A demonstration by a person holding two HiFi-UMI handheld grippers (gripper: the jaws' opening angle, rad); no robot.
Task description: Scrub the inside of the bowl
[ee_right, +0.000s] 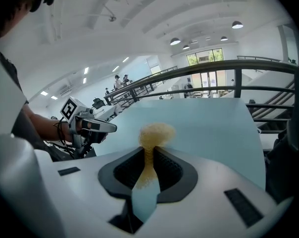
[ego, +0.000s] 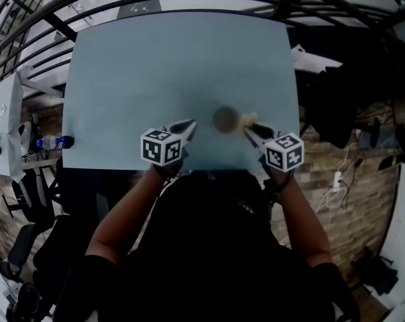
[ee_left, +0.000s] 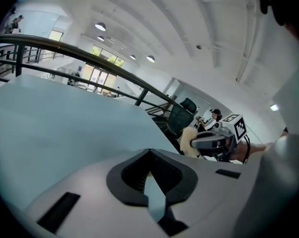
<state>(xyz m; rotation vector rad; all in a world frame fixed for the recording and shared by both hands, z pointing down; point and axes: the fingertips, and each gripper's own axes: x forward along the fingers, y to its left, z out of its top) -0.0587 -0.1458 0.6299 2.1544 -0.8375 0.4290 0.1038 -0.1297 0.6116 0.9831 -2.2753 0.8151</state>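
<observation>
**Soft sponge in hand, bowl waiting on the table**

Head view: A small round thing, most likely the bowl (ego: 224,119), sits on the blue table (ego: 176,59). It is blurry. It lies between the left gripper (ego: 188,125) and the right gripper (ego: 251,131), just beside the yellow sponge (ego: 247,120). The bowl looks small and light, so I think it could slide when rubbed. Holding its rim should keep it in place. Both arms reach forward, and the tongs tip down over the table's near edge.

Left gripper view: The left tongs are pressed together with nothing in them. The bowl does not show here.

Right gripper view: The right tongs squeeze the sponge. It looks soft and fluffy, and its puffy end sticks out past the tips.
</observation>
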